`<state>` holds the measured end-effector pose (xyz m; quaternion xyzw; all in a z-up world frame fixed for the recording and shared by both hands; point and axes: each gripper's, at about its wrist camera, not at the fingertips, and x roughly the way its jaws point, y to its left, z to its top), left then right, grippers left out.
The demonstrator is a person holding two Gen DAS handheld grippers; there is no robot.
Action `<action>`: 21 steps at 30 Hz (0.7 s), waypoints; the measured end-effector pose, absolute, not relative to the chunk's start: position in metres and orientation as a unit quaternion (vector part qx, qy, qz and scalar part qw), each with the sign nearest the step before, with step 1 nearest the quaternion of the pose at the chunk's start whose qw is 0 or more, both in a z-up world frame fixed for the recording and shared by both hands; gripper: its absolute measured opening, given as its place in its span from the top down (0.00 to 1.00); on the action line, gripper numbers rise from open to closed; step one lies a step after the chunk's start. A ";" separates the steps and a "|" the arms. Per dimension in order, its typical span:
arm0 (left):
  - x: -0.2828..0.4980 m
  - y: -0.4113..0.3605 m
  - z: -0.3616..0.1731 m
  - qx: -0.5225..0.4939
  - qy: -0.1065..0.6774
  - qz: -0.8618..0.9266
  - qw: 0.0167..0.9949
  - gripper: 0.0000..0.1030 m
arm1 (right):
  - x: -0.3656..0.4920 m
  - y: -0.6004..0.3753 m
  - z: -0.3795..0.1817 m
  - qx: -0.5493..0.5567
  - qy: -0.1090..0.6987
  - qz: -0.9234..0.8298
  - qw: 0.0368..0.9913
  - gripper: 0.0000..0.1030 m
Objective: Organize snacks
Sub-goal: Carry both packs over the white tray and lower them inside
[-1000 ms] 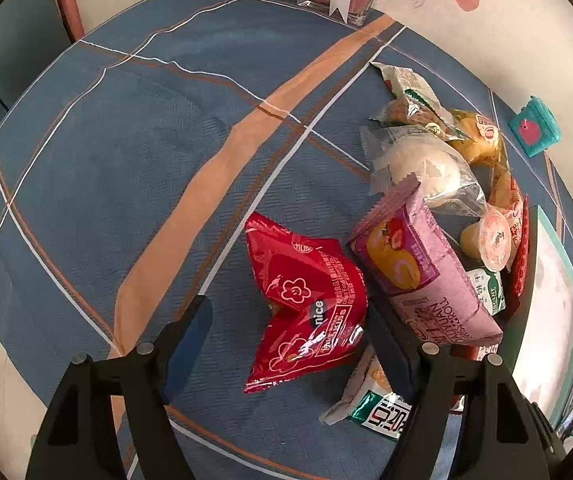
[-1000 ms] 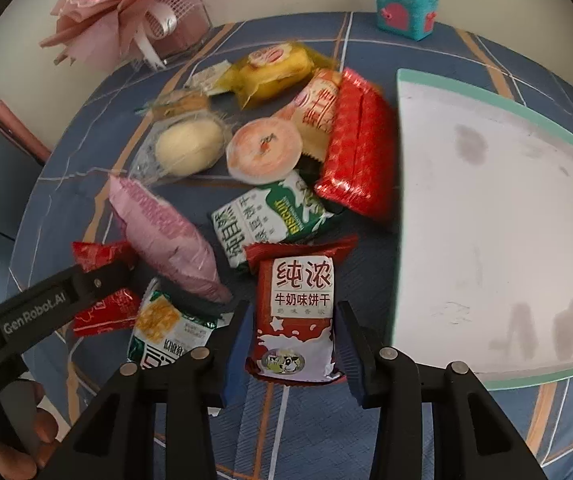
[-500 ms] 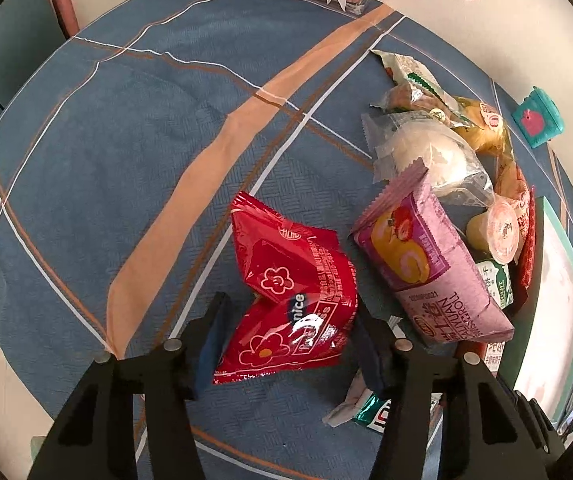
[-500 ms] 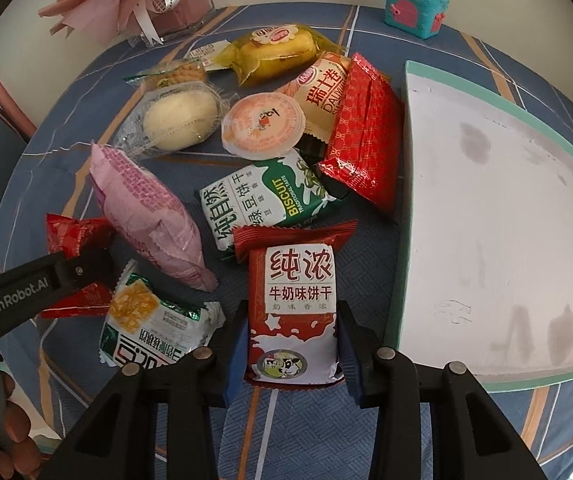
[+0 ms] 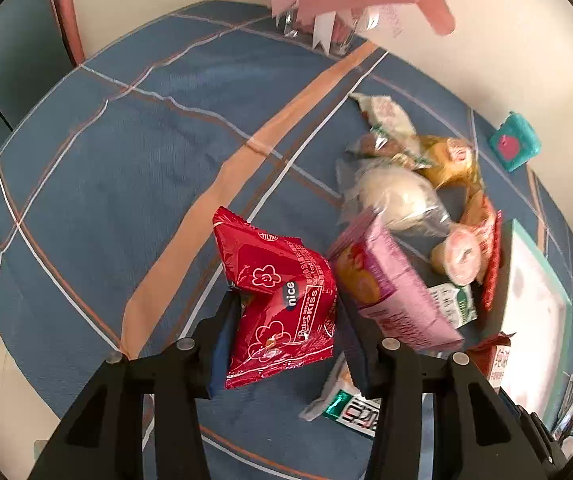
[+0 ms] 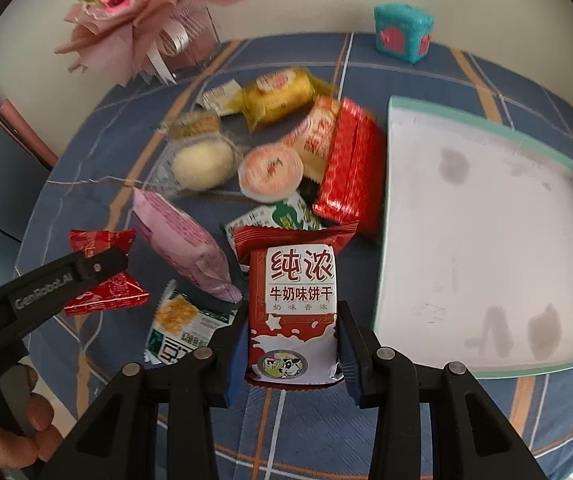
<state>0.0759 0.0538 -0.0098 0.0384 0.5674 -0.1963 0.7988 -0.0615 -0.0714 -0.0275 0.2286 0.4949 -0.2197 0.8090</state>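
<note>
My left gripper (image 5: 286,340) is shut on a crinkled red "nice" snack packet (image 5: 278,300) and holds it just above the blue tablecloth. My right gripper (image 6: 292,344) is shut on a red and white milk biscuit packet (image 6: 292,300), lifted off the cloth. The red packet also shows in the right wrist view (image 6: 104,272), behind the left gripper's finger. Several other snacks lie in a pile: a pink packet (image 6: 178,240), a bun in clear wrap (image 6: 202,168), a jelly cup (image 6: 270,172), a red wafer pack (image 6: 350,168). A white tray with a teal rim (image 6: 486,232) sits to the right, with nothing in it.
A pink flower bouquet in a glass (image 6: 154,28) stands at the back left. A small teal box (image 6: 402,34) sits at the back by the wall. A green and white packet (image 6: 182,328) lies beside the right gripper. The table edge runs along the front.
The left gripper closed on the red packet and lifted it. The right gripper tightened on the biscuit packet and raised it; both views shifted upward, with motion blur.
</note>
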 end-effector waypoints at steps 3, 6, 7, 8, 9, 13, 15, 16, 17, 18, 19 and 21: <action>0.072 0.054 0.001 0.034 0.555 -0.202 0.806 0.52 | -0.067 -0.071 -0.018 0.227 0.484 -0.220 0.816 0.59; 0.068 0.058 0.012 0.029 0.542 -0.206 0.814 0.52 | -0.071 -0.072 -0.009 0.224 0.480 -0.219 0.819 0.59; 0.067 0.058 0.015 0.027 0.539 -0.207 0.816 0.52 | -0.071 -0.072 -0.008 0.223 0.480 -0.219 0.820 0.59; 0.067 0.058 0.017 0.026 0.536 -0.207 0.818 0.52 | -0.072 -0.072 -0.008 0.224 0.480 -0.220 0.819 0.59; 0.066 0.057 0.020 0.023 0.533 -0.209 0.820 0.52 | -0.072 -0.073 -0.009 0.226 0.480 -0.221 0.818 0.59; 0.061 0.057 0.032 0.012 0.522 -0.217 0.825 0.52 | -0.080 -0.084 -0.007 0.242 0.477 -0.230 0.813 0.59; 0.058 0.053 0.036 0.009 0.516 -0.225 0.827 0.52 | -0.084 -0.093 -0.006 0.246 0.474 -0.241 0.810 0.59; 0.055 0.049 0.038 0.010 0.514 -0.229 0.827 0.52 | -0.087 -0.100 -0.006 0.248 0.472 -0.250 0.808 0.59; 0.053 0.044 0.040 0.012 0.511 -0.234 0.827 0.52 | -0.091 -0.106 -0.005 0.250 0.470 -0.259 0.806 0.59; 0.049 0.038 0.042 0.015 0.508 -0.241 0.827 0.52 | -0.096 -0.114 -0.004 0.255 0.467 -0.268 0.803 0.59; 0.046 0.033 0.043 0.018 0.506 -0.247 0.826 0.52 | -0.101 -0.123 -0.004 0.261 0.464 -0.277 0.800 0.59; 0.039 0.020 0.045 0.022 0.503 -0.262 0.823 0.52 | -0.110 -0.138 -0.004 0.272 0.458 -0.294 0.794 0.59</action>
